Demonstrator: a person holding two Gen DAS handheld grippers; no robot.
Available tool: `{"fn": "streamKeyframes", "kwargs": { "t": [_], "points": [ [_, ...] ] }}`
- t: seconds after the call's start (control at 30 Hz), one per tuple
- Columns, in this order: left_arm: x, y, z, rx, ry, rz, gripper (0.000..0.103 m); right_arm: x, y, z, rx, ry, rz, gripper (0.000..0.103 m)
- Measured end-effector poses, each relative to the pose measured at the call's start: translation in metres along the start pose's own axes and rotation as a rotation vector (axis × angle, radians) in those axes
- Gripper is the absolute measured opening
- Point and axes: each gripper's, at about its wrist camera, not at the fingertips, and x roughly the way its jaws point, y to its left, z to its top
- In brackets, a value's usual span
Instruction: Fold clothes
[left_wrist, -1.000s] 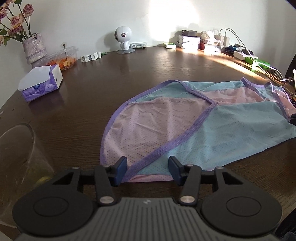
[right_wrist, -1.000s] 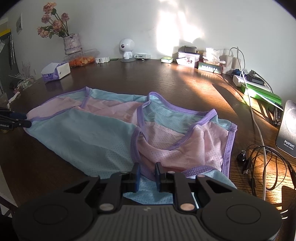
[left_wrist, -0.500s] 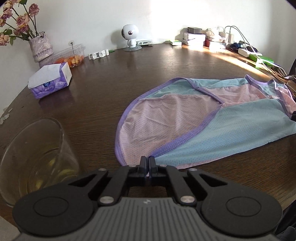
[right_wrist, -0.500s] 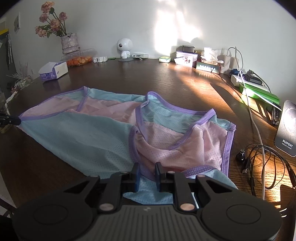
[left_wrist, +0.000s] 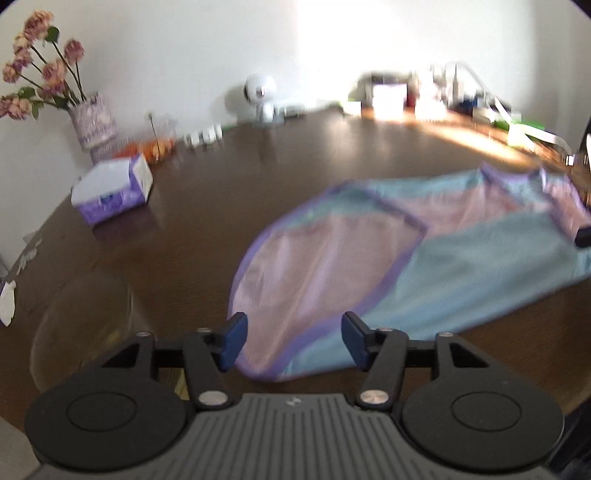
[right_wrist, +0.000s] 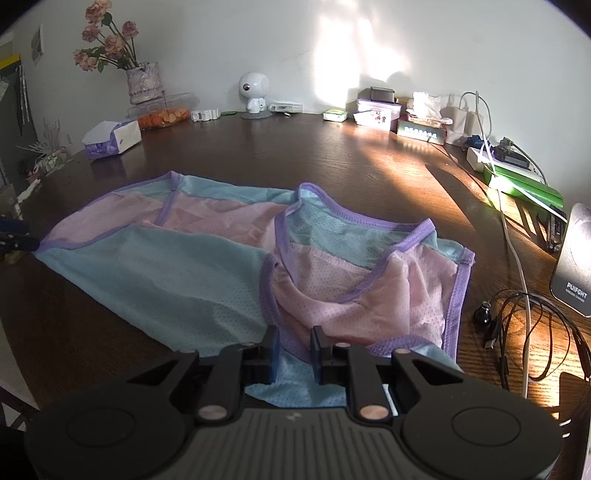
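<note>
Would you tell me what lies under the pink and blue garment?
The garment lies spread on the dark wooden table, which shows all round it. Whatever the cloth covers is hidden. The right gripper has its near hem between its fingers.

The garment (right_wrist: 229, 266) lies spread on the table (right_wrist: 332, 162). Behind it to the left sits the tissue box (right_wrist: 112, 142), with the vase (right_wrist: 144, 83) further back. Right of the garment lie cables (right_wrist: 524, 325).
</note>
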Motion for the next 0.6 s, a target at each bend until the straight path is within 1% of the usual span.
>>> {"fn": "streamKeyframes", "kwargs": {
  "t": [0.03,0.07,0.13,0.17,0.2,0.27,0.3,0.4,0.43,0.5,0.57,0.6],
  "points": [
    [0.001,-0.004,0.009,-0.032,-0.024,-0.018,0.066,-0.004,0.000,0.007,0.003,-0.024,0.024,0.017],
    [0.005,-0.010,0.017,-0.058,-0.041,-0.031,0.067,-0.004,0.002,0.015,-0.018,-0.043,0.018,0.022],
    [0.018,-0.027,0.034,-0.066,-0.075,-0.070,0.067,-0.004,0.006,0.033,-0.060,-0.082,0.006,0.031],
    [0.026,-0.034,0.042,-0.070,-0.083,-0.081,0.070,-0.004,0.009,0.042,-0.081,-0.101,0.000,0.031],
    [0.040,-0.035,0.051,-0.070,-0.068,-0.068,0.074,-0.003,0.011,0.051,-0.102,-0.120,-0.006,0.031],
    [0.068,-0.037,0.068,-0.070,-0.036,-0.042,0.075,0.008,0.014,0.071,-0.155,-0.126,-0.030,0.031],
    [0.082,-0.038,0.077,-0.071,-0.021,-0.029,0.080,0.015,0.014,0.084,-0.165,-0.111,-0.026,0.033],
    [0.124,-0.042,0.103,-0.071,0.026,0.011,0.083,0.043,0.010,0.115,-0.185,-0.088,-0.016,0.040],
    [0.138,-0.043,0.111,-0.072,0.042,0.024,0.083,0.054,0.008,0.123,-0.190,-0.075,-0.016,0.042],
    [0.164,-0.045,0.126,-0.079,0.072,0.040,0.083,0.074,0.002,0.134,-0.168,-0.053,-0.026,0.042],
    [0.180,-0.041,0.125,-0.129,0.097,-0.006,0.083,0.094,-0.006,0.140,-0.132,-0.011,0.008,0.042],
    [0.185,-0.041,0.119,-0.137,0.099,-0.015,0.083,0.105,-0.010,0.142,-0.114,0.013,0.022,0.042]
  ]
}}
